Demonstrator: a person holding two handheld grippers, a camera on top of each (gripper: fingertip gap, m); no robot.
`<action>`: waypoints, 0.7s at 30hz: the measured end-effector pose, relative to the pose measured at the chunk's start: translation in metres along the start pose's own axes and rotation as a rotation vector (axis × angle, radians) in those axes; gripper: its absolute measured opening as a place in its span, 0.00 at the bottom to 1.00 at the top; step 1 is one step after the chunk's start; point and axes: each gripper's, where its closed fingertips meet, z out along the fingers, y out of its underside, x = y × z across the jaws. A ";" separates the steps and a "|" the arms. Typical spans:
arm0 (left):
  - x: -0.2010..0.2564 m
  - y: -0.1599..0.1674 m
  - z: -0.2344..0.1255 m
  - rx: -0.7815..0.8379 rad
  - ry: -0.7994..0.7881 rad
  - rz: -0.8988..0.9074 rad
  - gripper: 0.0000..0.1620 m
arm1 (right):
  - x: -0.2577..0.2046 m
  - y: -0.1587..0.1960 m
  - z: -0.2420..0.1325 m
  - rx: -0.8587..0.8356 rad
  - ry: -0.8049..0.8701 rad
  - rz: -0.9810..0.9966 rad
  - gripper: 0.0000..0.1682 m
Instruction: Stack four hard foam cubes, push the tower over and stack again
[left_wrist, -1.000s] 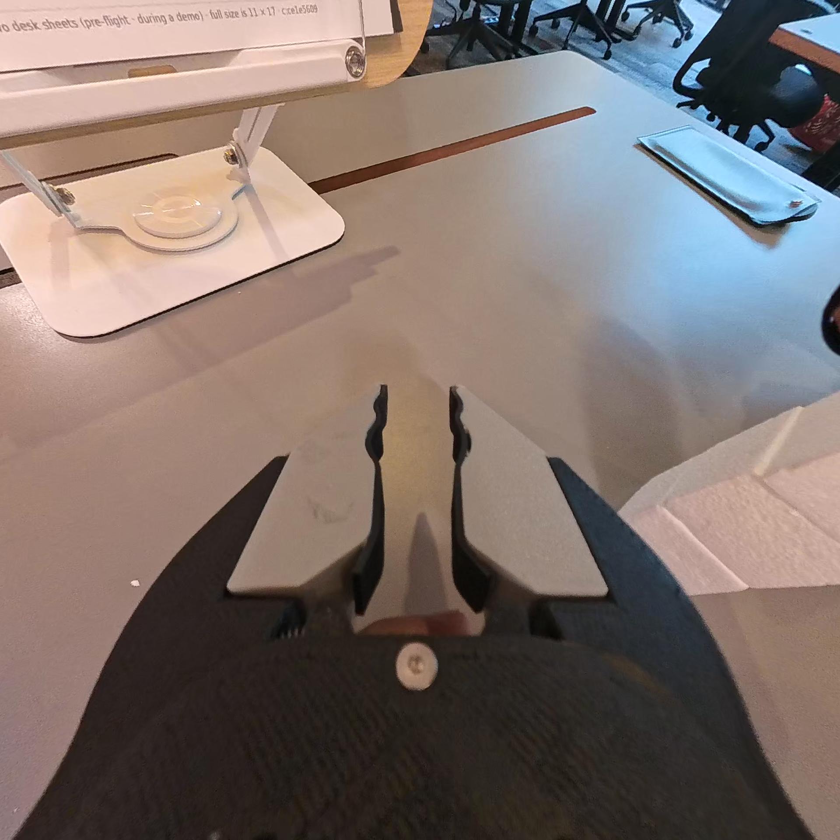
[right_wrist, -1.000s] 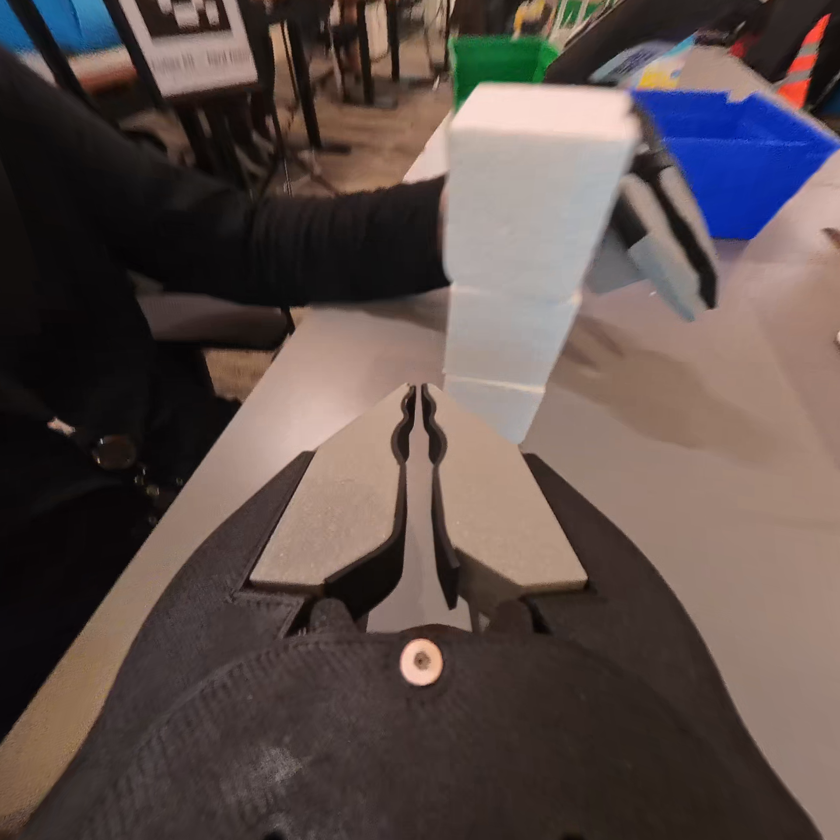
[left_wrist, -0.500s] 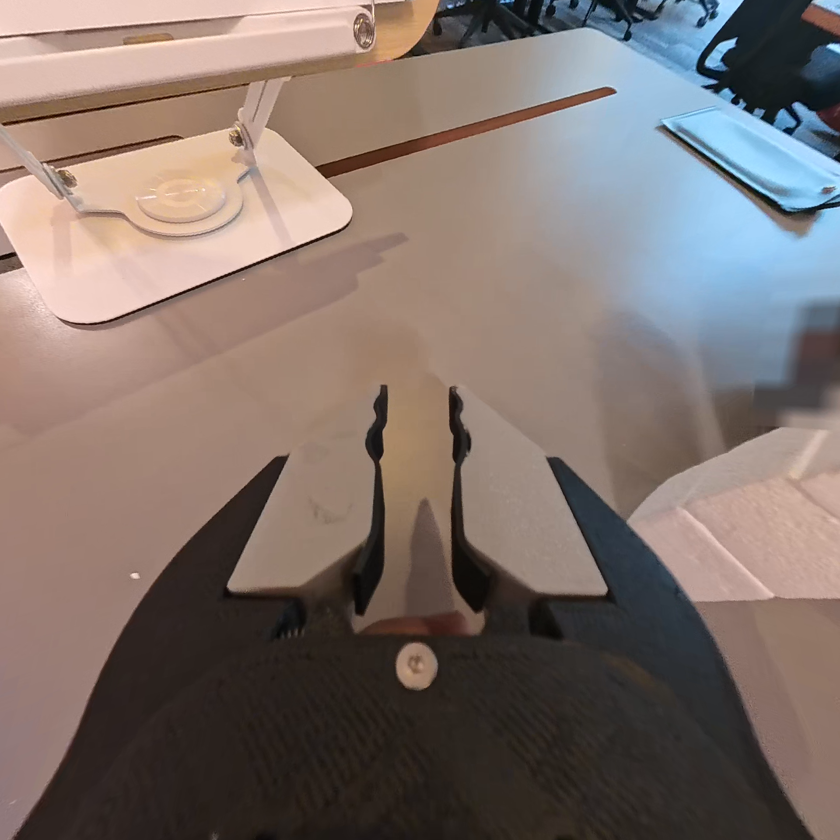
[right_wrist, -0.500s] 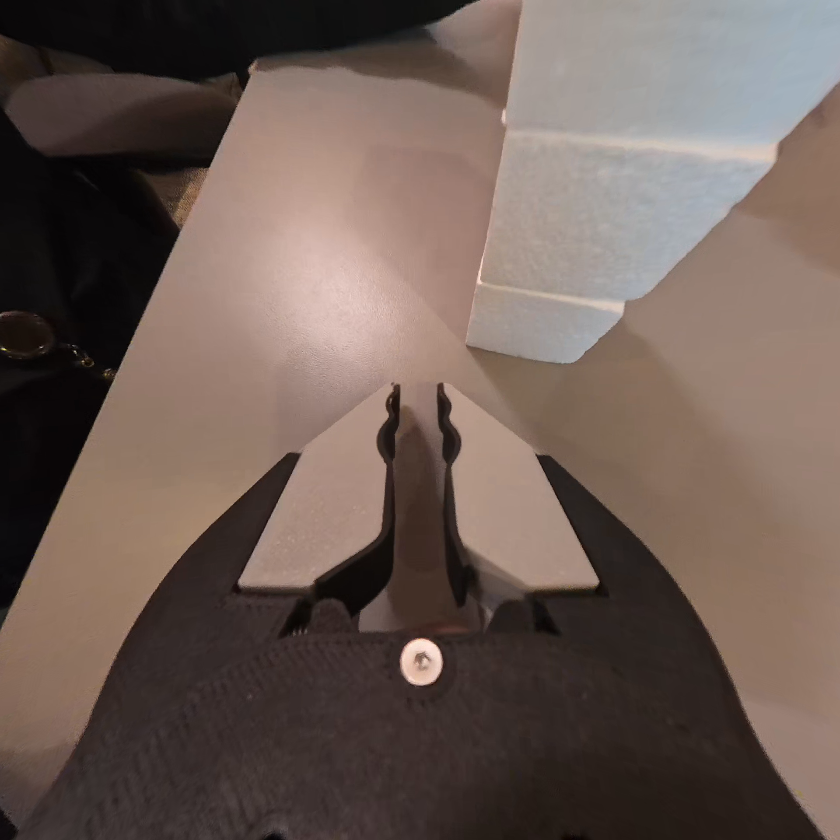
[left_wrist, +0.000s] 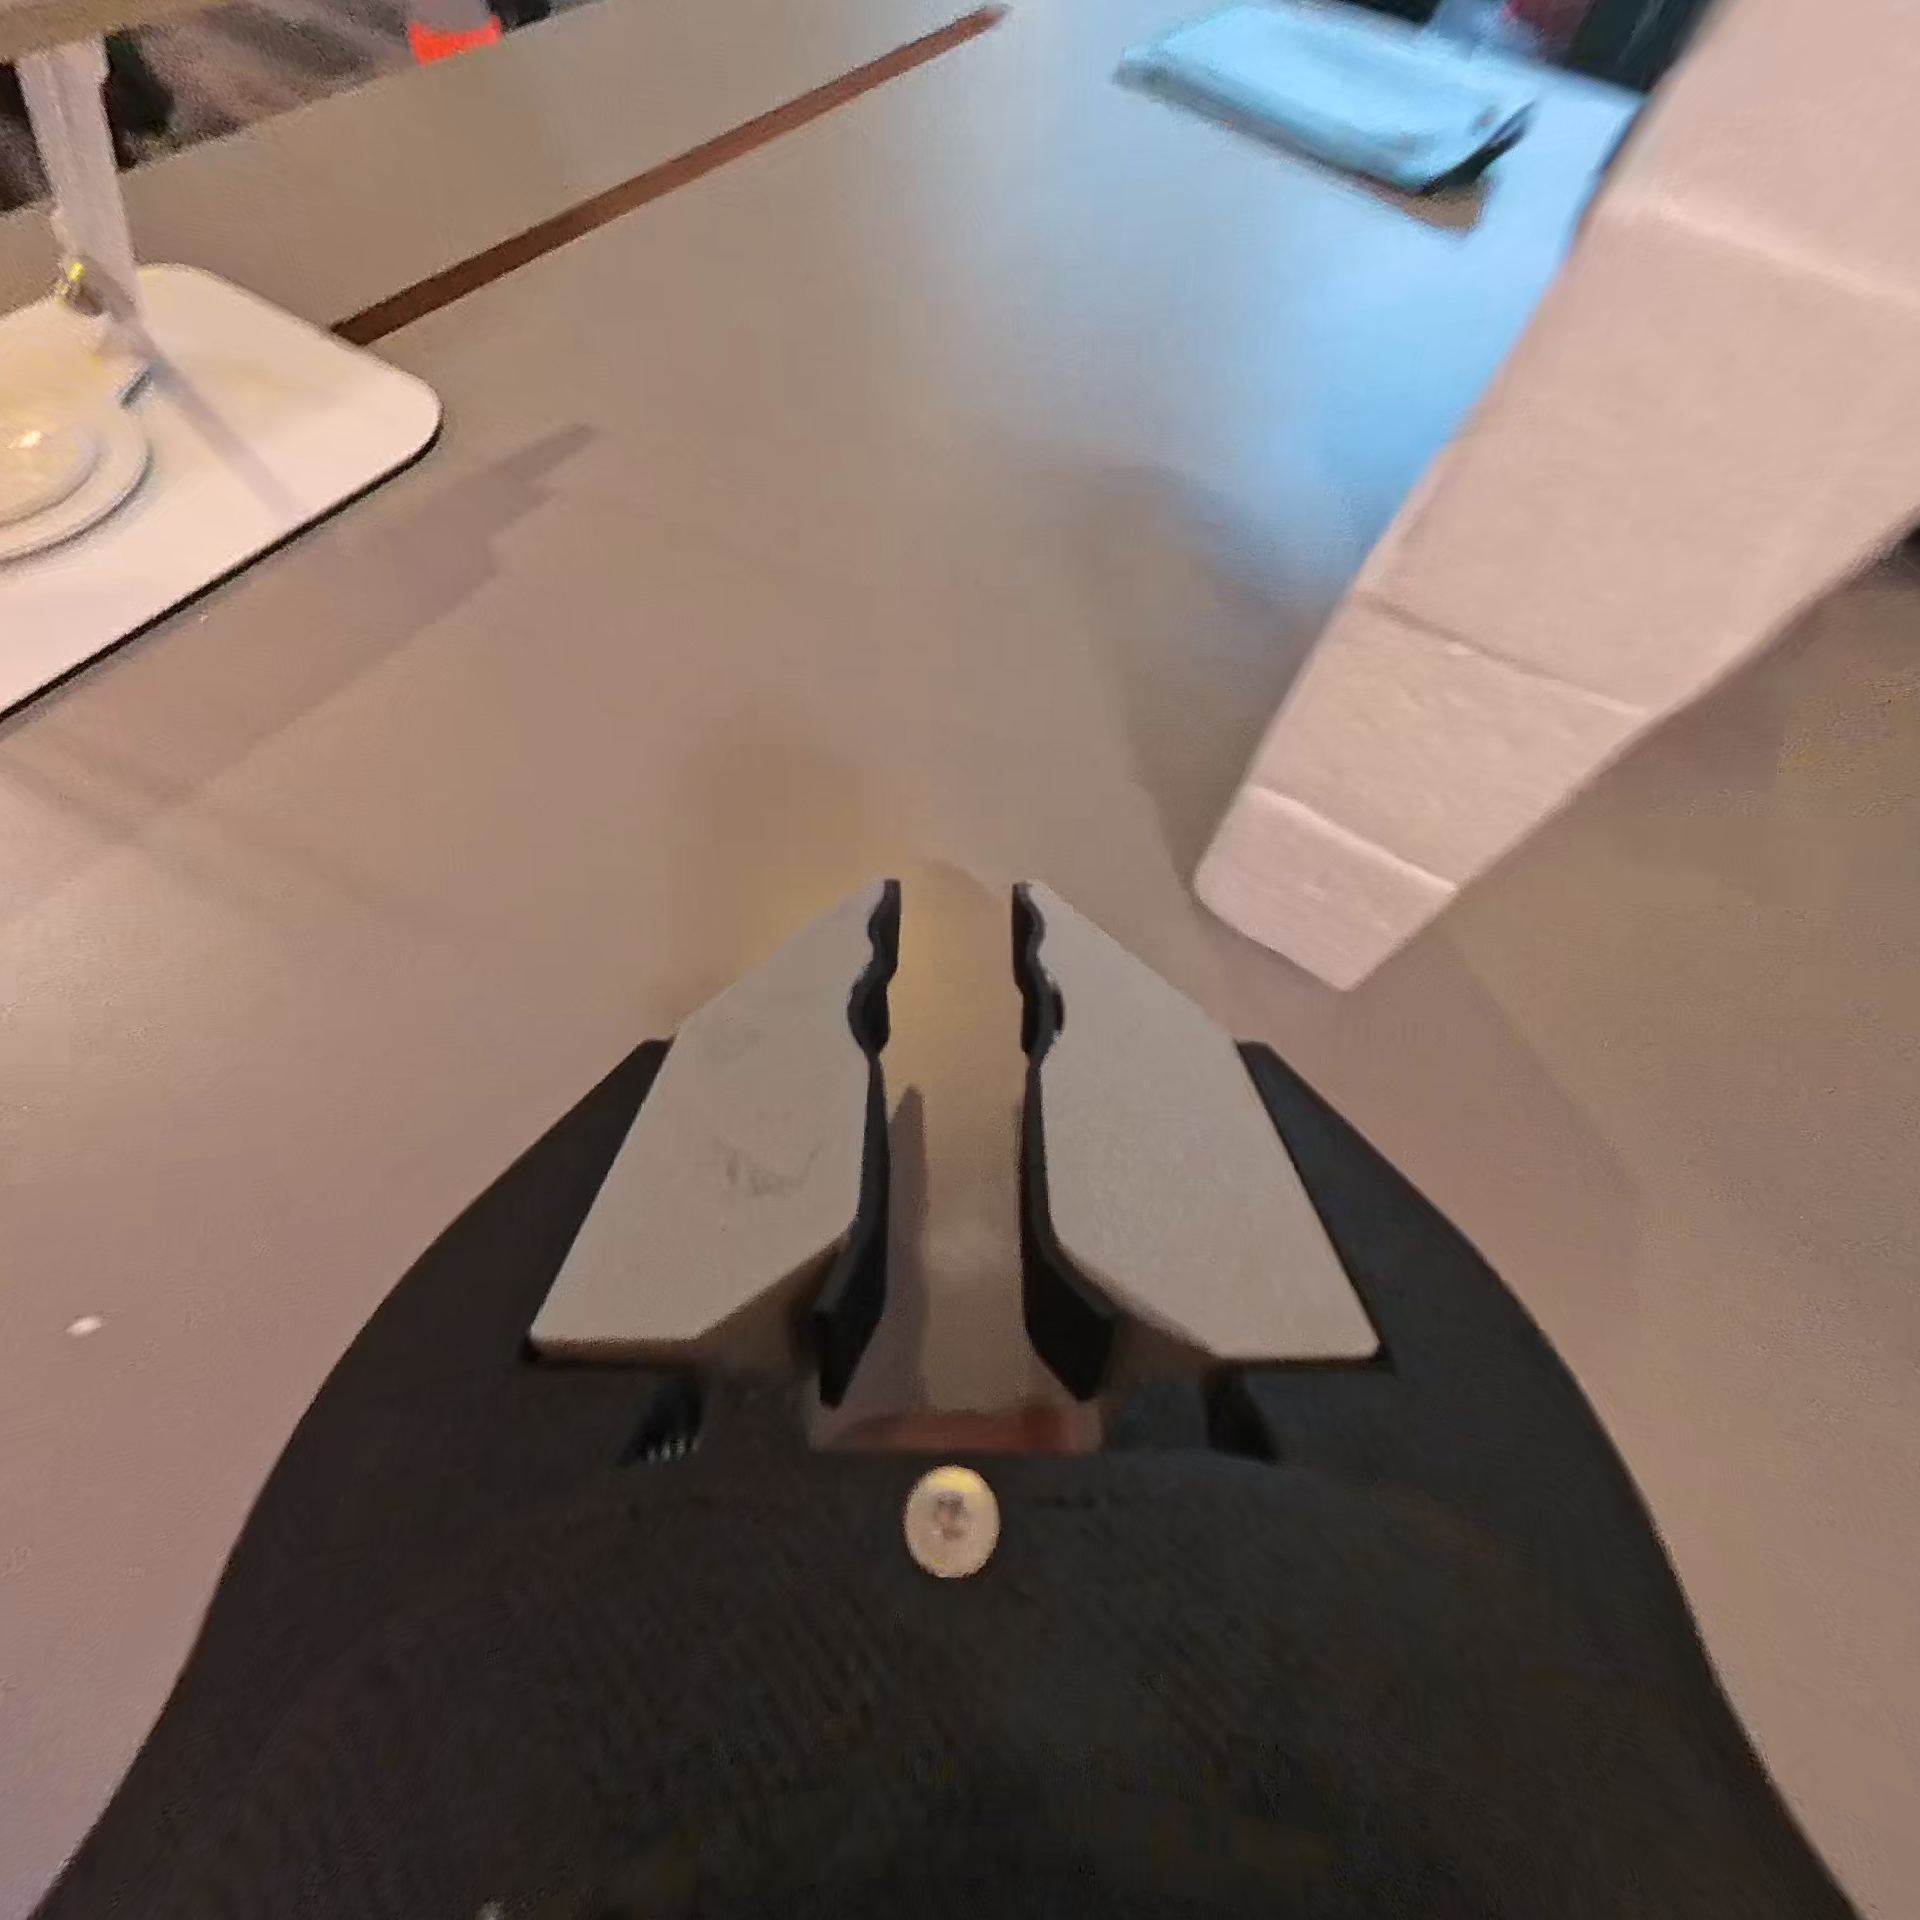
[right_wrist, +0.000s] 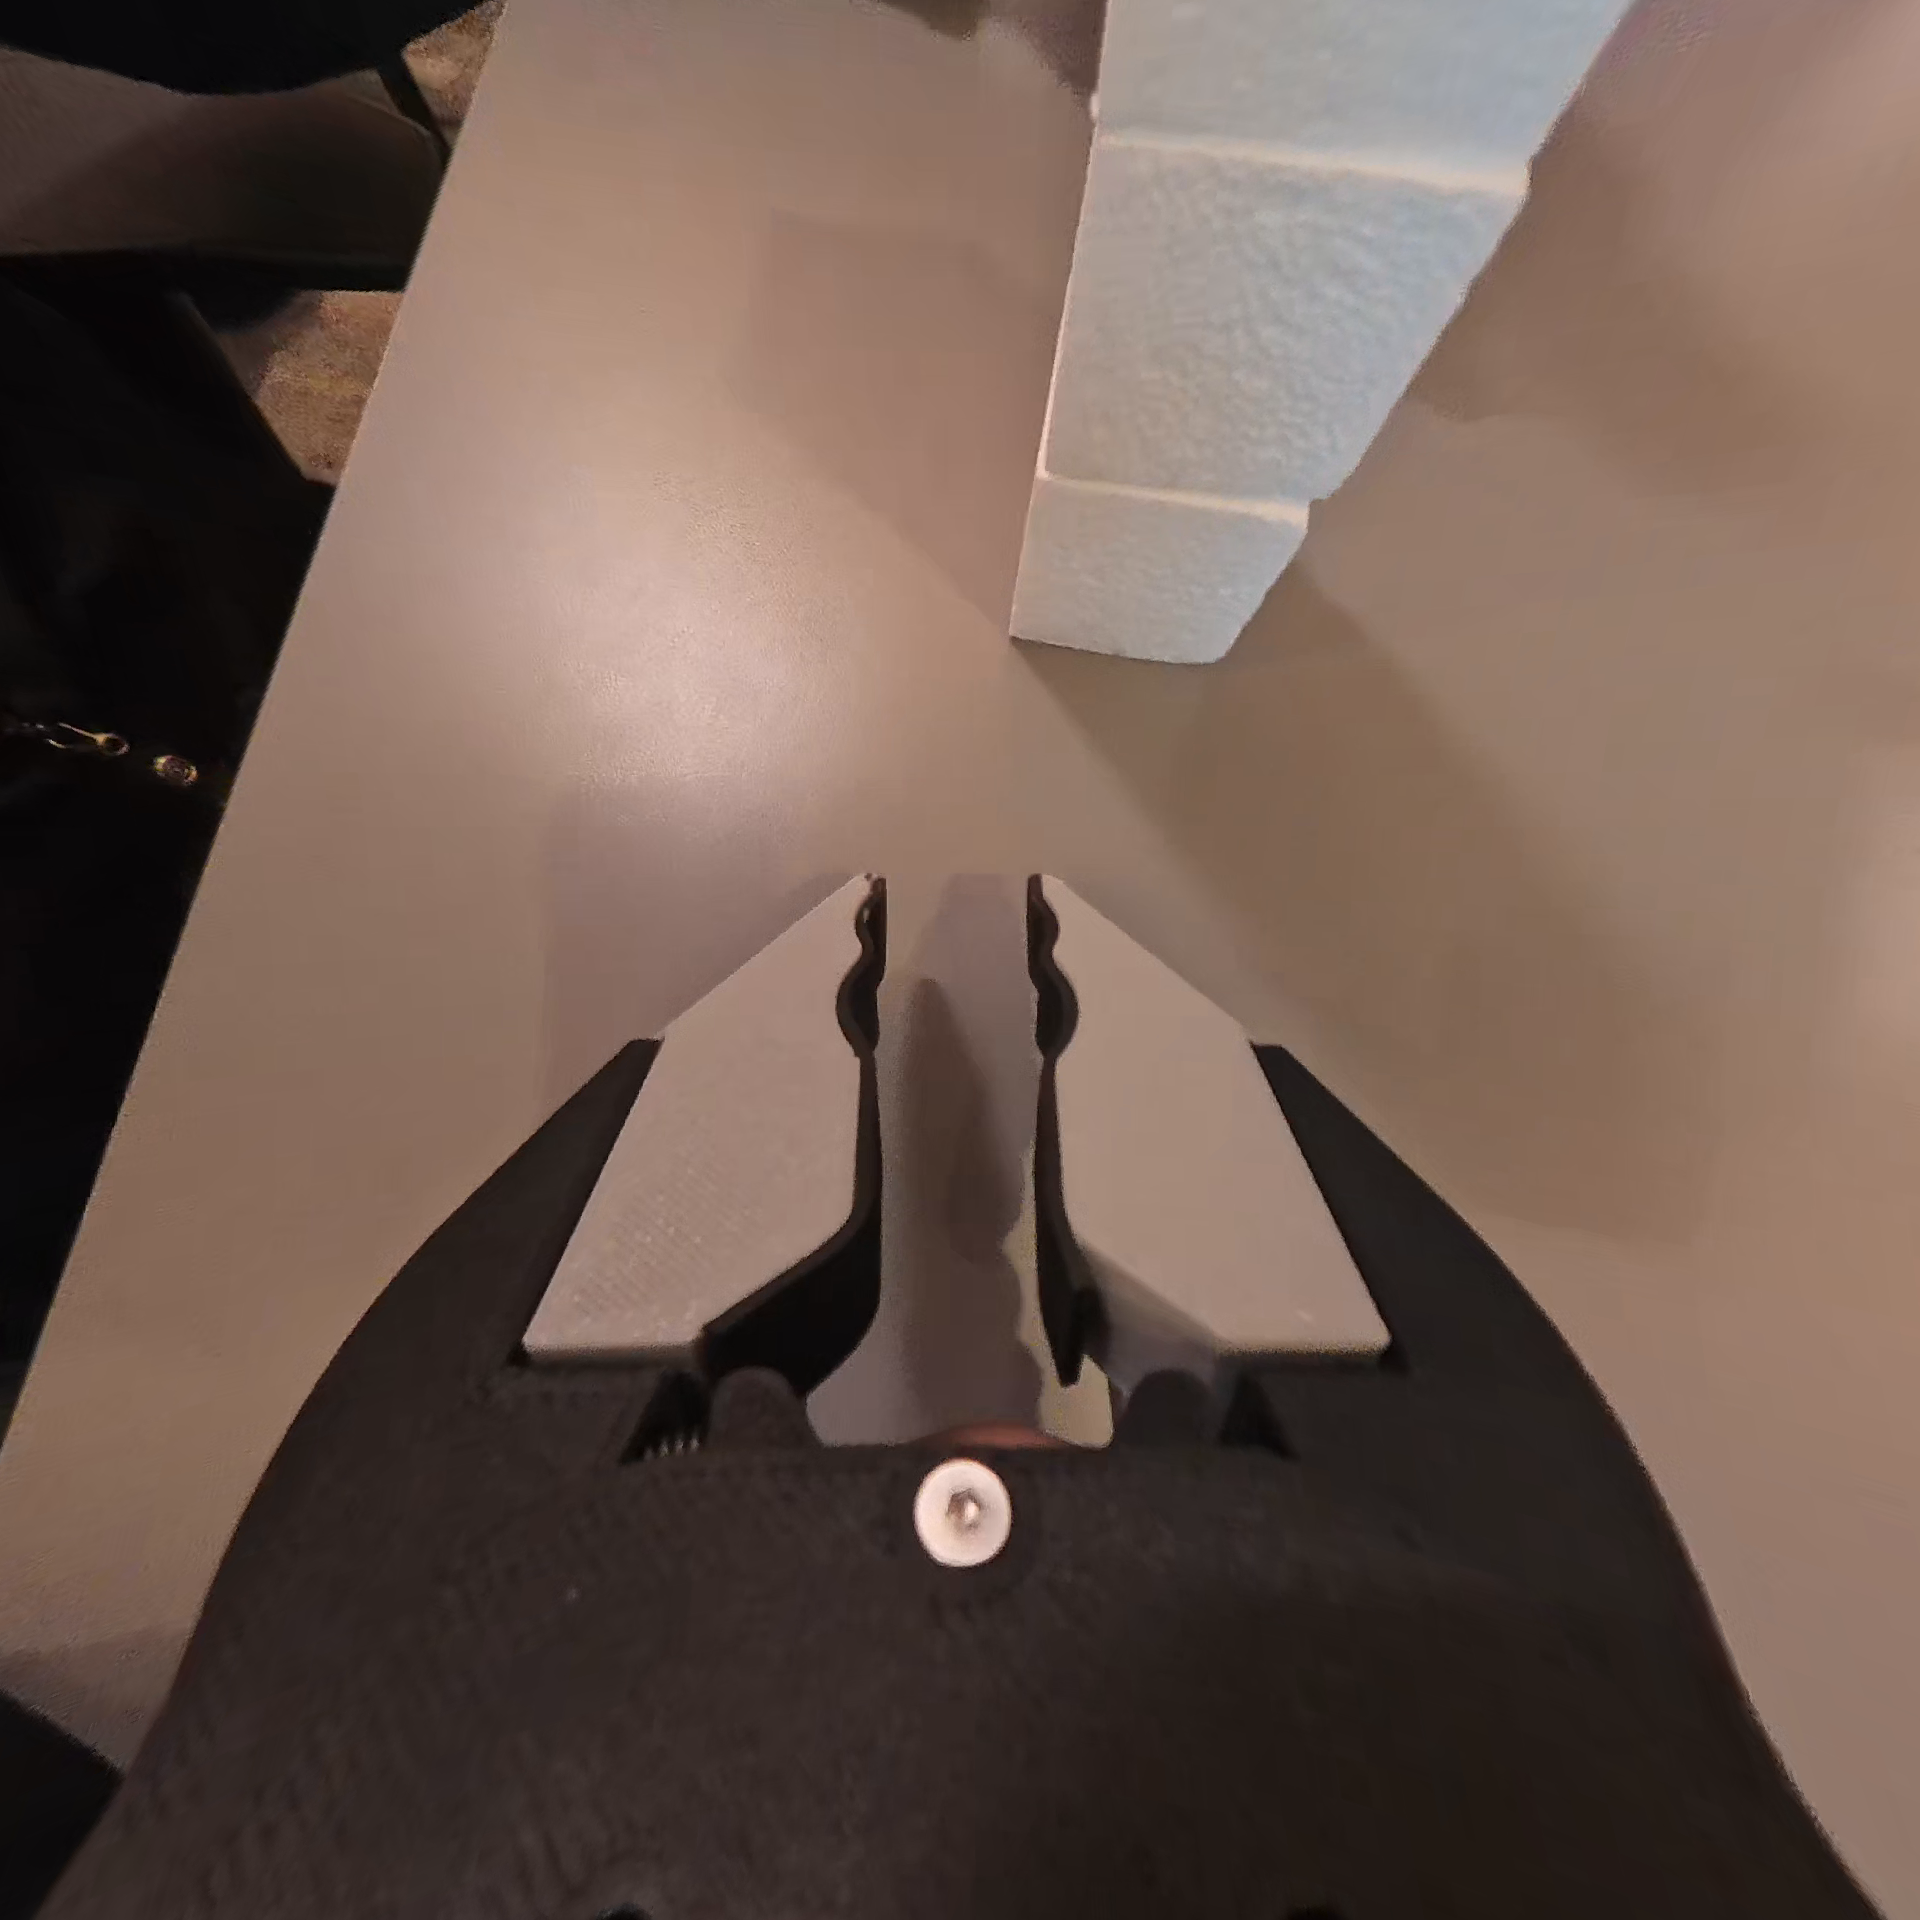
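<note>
Tower of foam cubes (right_wrist: 1226, 416) standing on the desk (right_wrist: 675, 623), up at 1 o'clock from the right gripper (right_wrist: 956, 904), now nearer than half a second ago. Left gripper (left_wrist: 956, 914) swung toward it too, tower at 2 o'clock. Both released, empty, slightly parted. Looks stacked, so push-over probably next.

Each tool (left_wrist: 954, 896) (right_wrist: 954, 891) has a black textured body, grey wedge fingers (left_wrist: 727, 1164), black wavy pads and a silver screw (right_wrist: 962, 1525)
</note>
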 end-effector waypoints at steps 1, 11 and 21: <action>0.009 -0.006 -0.005 0.046 0.038 -0.004 0.11 | 0.001 0.001 -0.005 0.010 0.014 0.000 0.14; 0.069 -0.037 -0.031 0.048 0.164 0.159 0.04 | 0.002 0.011 -0.050 0.120 0.087 0.030 0.14; 0.085 -0.022 -0.020 -0.451 0.259 0.354 0.00 | -0.002 0.017 -0.053 0.114 0.087 0.032 0.14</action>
